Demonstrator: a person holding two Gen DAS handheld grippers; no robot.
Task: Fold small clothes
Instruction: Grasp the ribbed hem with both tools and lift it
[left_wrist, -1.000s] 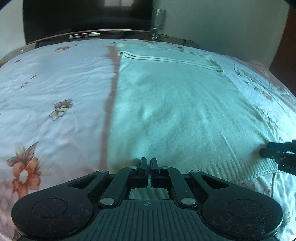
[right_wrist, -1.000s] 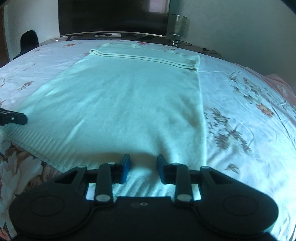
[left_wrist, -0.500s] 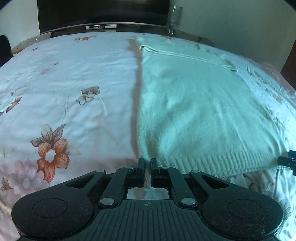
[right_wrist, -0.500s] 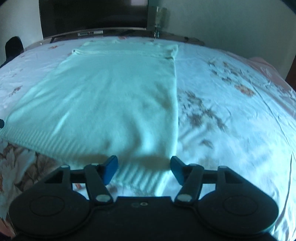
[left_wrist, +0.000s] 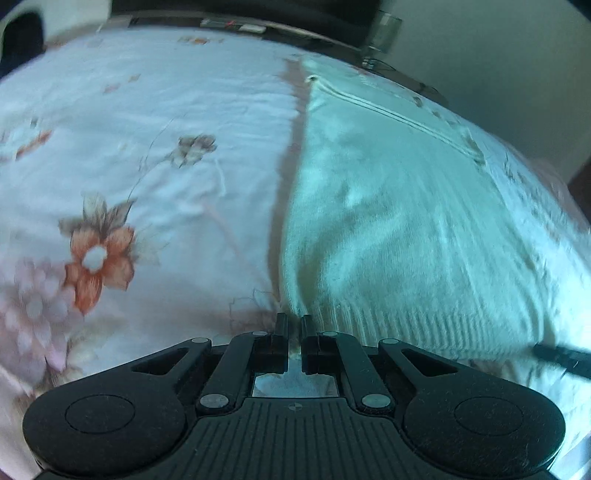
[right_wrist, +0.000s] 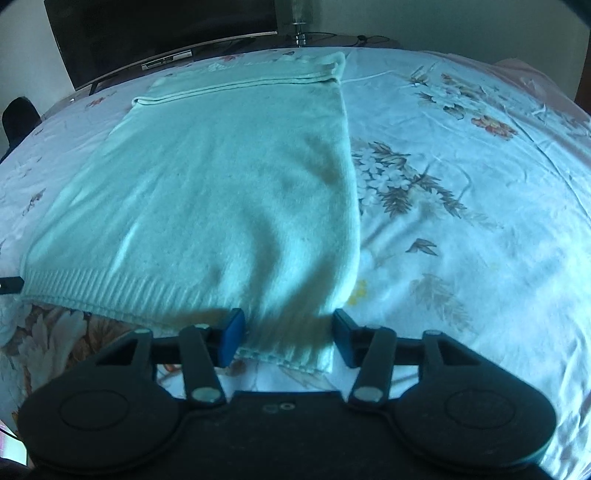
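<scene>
Presently, the sweater (right_wrist: 207, 192) is laid flat on the bedsheet (right_wrist: 461, 177), its hem corners addressed for folding: the left gripper (left_wrist: 294, 325) is closed, nothing visibly held, while the right gripper (right_wrist: 288, 332) is closing around the near corner without yet pinching.

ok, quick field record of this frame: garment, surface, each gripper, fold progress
garment: pale knit sweater, flat, ribbed hem nearest the cameras
surface: floral bedsheet
left gripper: shut, at the hem's left corner; grip on cloth unclear
right gripper: jaws closing, hem's right corner between them, not pinched
fold progress: far end shows a folded edge; near hem not lifted
</scene>
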